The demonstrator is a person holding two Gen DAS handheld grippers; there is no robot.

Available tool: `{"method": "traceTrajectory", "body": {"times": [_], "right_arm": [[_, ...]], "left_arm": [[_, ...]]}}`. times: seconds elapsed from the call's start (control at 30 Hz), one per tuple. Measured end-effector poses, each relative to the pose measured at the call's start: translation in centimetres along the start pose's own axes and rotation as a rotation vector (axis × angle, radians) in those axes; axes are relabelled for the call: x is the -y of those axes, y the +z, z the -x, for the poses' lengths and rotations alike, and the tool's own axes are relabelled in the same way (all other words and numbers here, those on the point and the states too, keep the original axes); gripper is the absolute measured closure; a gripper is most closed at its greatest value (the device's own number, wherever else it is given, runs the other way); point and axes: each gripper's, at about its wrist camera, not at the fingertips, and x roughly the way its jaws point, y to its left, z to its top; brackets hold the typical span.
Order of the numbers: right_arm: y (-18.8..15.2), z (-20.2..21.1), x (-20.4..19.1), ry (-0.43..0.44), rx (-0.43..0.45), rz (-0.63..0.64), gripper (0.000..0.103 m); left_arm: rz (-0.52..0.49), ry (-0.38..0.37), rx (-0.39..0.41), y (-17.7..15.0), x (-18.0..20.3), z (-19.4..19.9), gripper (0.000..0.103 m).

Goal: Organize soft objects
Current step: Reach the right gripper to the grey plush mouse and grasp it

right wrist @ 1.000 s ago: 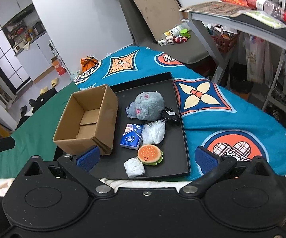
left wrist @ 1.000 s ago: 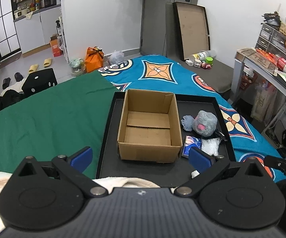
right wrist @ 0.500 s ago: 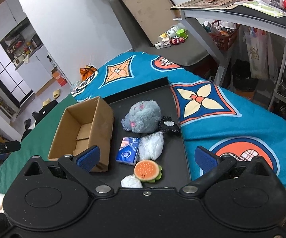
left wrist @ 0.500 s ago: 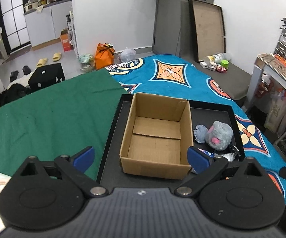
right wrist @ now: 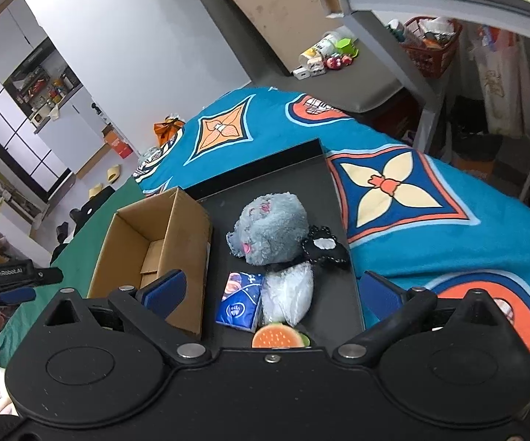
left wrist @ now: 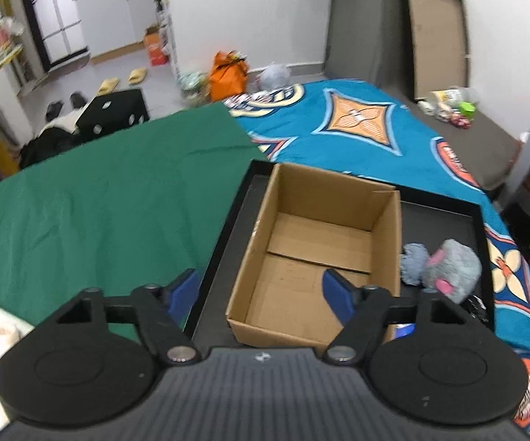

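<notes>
Left tongs (left wrist: 261, 290) are closing, nothing between them, over the open brown cardboard box (left wrist: 320, 253). Right tongs (right wrist: 272, 294) are gaping wide, empty, with the grey plush toy (right wrist: 272, 228) lying beside that box, beyond them.

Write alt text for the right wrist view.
The open right gripper hovers over a black tray holding a grey plush toy, tissue pack, white bag and burger toy, beside an empty cardboard box.
</notes>
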Motion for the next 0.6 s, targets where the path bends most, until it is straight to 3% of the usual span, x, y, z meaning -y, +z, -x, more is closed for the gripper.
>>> {"method": "traceTrajectory", "body": {"times": [0.43,0.6], "right_arm": [[2.2,-5.9,1.1,0.051,-0.061,0.000,0.009],[2.9,-8.3,1.3,0.059,-0.079,0.002,0.009]], "left_arm": [[0.074,0.061,-0.123,1.0,-0.7,-6.9,0.059],[0.104,0.074,-0.147,1.2,-0.7,-8.7,0.074]]}}
